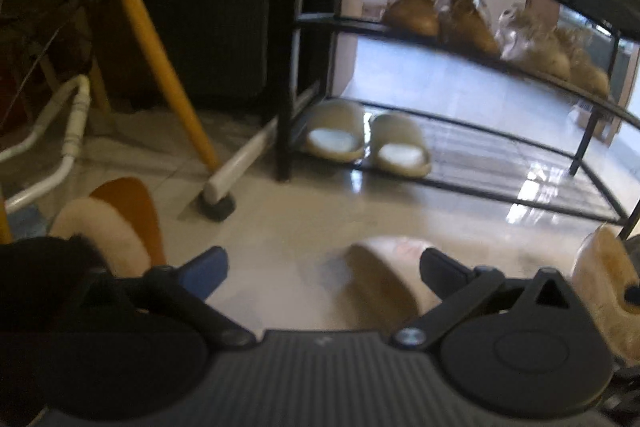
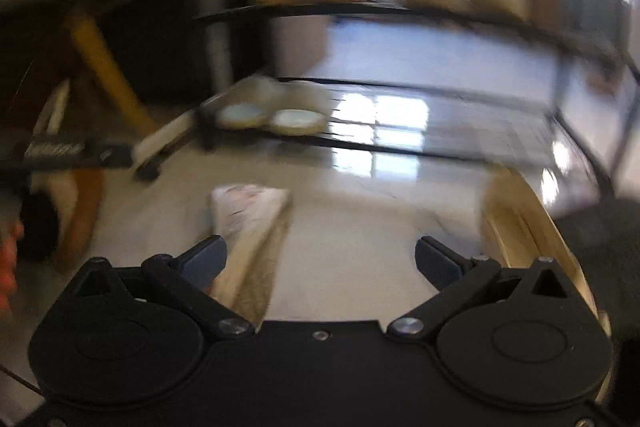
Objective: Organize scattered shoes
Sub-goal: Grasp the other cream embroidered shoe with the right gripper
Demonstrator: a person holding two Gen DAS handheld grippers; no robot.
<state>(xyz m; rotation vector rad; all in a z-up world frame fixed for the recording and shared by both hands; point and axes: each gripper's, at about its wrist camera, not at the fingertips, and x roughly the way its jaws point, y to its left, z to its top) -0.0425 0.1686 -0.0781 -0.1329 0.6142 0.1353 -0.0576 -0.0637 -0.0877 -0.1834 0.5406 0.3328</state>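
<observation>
Both grippers' fingers [image 1: 204, 267] [image 2: 436, 261] spread, empty — pale rounded slipper [image 1: 384, 275] between; glossy tile floor [image 1: 304, 219].

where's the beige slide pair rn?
Beige slides sit side by side at the left end of the rack's bottom shelf, beside its black post; blurred in the right wrist view.

Glossy tiled floor [image 1: 304, 223], black metal wire shoe rack [image 1: 492, 155], matt rubbery beige slippers [image 1: 368, 143].
</observation>
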